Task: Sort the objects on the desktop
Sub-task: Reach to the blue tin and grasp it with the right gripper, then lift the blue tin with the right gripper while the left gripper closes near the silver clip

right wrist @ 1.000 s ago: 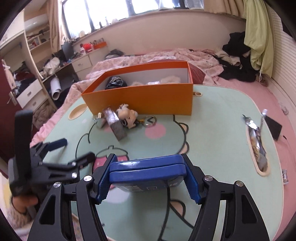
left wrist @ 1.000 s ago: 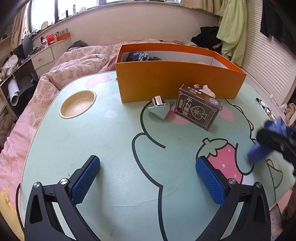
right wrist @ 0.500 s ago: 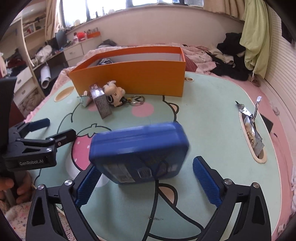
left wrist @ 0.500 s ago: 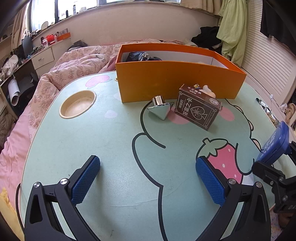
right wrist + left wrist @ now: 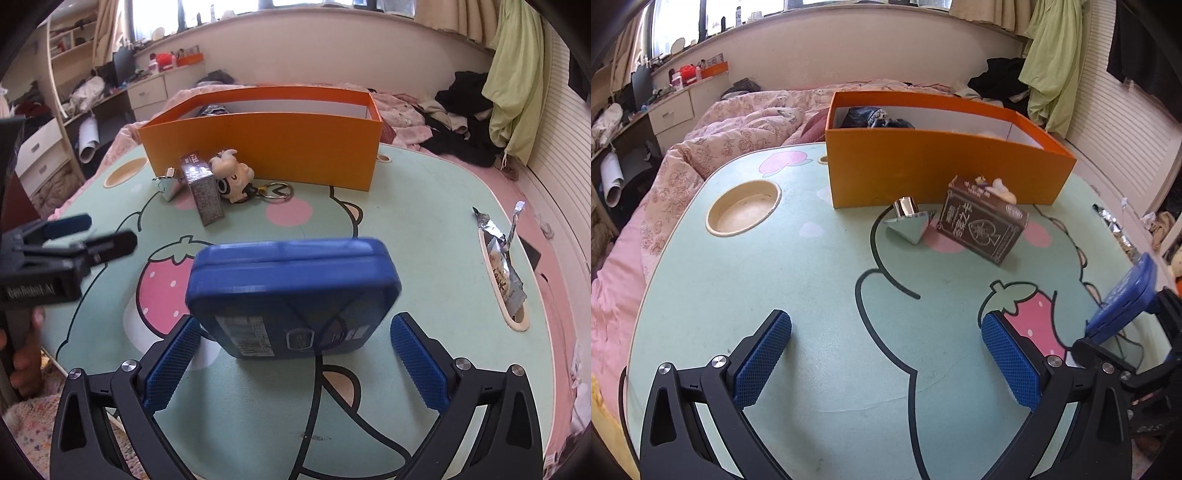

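Observation:
My right gripper (image 5: 295, 365) has its jaws opening wide. A blue flat case (image 5: 291, 295) stands tilted between them on the table, and neither pad presses it. The left wrist view shows the same blue case (image 5: 1126, 299) at the far right. My left gripper (image 5: 886, 354) is open over the mint table (image 5: 812, 295) with nothing between its fingers. In front of the orange box (image 5: 942, 173) lie a brown card box (image 5: 982, 225), a silver cone-shaped piece (image 5: 910, 225) and a white plush keychain (image 5: 232, 177) with a ring (image 5: 277, 191).
A round cup hole (image 5: 744, 212) sits at the table's left. A slot holding snack wrappers (image 5: 502, 266) runs along the right edge. Dark cloth (image 5: 871, 118) lies inside the orange box. A pink quilt (image 5: 738, 129) lies on the bed behind.
The right jaws have spread off the blue case, and the case has tipped forward away from the camera. The left gripper has stayed where it was.

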